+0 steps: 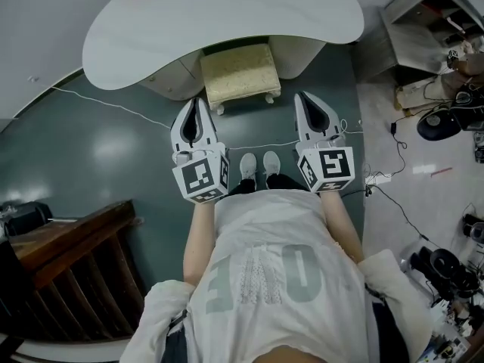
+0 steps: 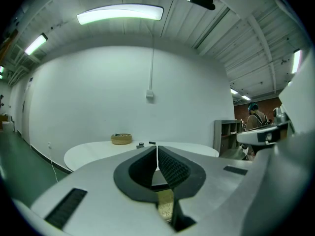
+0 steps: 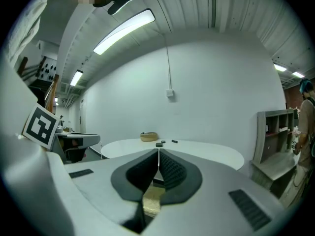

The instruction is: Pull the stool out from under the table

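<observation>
A stool with a pale yellow cushion (image 1: 240,72) stands half under the white curved table (image 1: 227,23), its near edge and two feet sticking out towards me. My left gripper (image 1: 197,103) hovers just left of the stool's near corner, shut and empty. Level with it, my right gripper (image 1: 302,98) sits just right of the stool, shut and empty too. In the left gripper view the closed jaw tips (image 2: 157,149) point at the tabletop (image 2: 98,151), with a bit of cushion (image 2: 166,205) below. The right gripper view shows closed tips (image 3: 158,153), the tabletop (image 3: 206,150) and cushion (image 3: 153,194).
A woven basket (image 2: 121,138) and small dark items (image 3: 160,144) lie on the table. A white cable (image 1: 113,106) crosses the dark floor. A wooden chair (image 1: 72,255) stands at my left, shelving (image 1: 423,29) and cluttered gear (image 1: 446,119) to the right. A person (image 2: 255,117) stands by the shelves.
</observation>
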Demonstrator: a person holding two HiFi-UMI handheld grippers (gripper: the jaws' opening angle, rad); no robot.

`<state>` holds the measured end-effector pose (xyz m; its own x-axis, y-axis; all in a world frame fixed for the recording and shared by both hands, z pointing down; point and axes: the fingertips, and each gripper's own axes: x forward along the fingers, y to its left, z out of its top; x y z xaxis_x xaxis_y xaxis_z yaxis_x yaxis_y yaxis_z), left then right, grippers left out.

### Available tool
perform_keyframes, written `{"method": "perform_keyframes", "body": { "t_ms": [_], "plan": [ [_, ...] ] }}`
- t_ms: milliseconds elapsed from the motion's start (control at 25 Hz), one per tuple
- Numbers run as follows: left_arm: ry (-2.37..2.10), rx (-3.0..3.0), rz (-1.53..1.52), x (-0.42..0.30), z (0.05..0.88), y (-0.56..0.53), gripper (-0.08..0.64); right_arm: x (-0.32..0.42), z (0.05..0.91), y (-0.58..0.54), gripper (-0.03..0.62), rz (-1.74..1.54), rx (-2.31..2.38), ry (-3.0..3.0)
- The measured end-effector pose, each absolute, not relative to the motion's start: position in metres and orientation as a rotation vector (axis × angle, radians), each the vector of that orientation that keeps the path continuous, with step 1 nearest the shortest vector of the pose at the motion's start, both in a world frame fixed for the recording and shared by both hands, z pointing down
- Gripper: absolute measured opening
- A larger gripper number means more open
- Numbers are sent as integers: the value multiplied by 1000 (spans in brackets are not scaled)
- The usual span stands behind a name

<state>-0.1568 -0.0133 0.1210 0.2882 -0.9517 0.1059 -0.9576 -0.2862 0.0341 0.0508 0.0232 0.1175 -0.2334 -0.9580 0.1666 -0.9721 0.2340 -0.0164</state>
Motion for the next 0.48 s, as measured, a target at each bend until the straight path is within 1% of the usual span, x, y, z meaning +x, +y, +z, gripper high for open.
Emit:
{"method": "perform_keyframes", "body": {
  "t_ms": [320, 480],
  "plan": [
    [-1861, 2437, 50, -146, 109, -31, 32, 72, 117, 0, 31, 184, 1914, -2347],
    [-1871, 2453, 89, -143, 110, -41, 34, 73, 119, -7, 32, 201, 1896, -2371]
  ]
}}
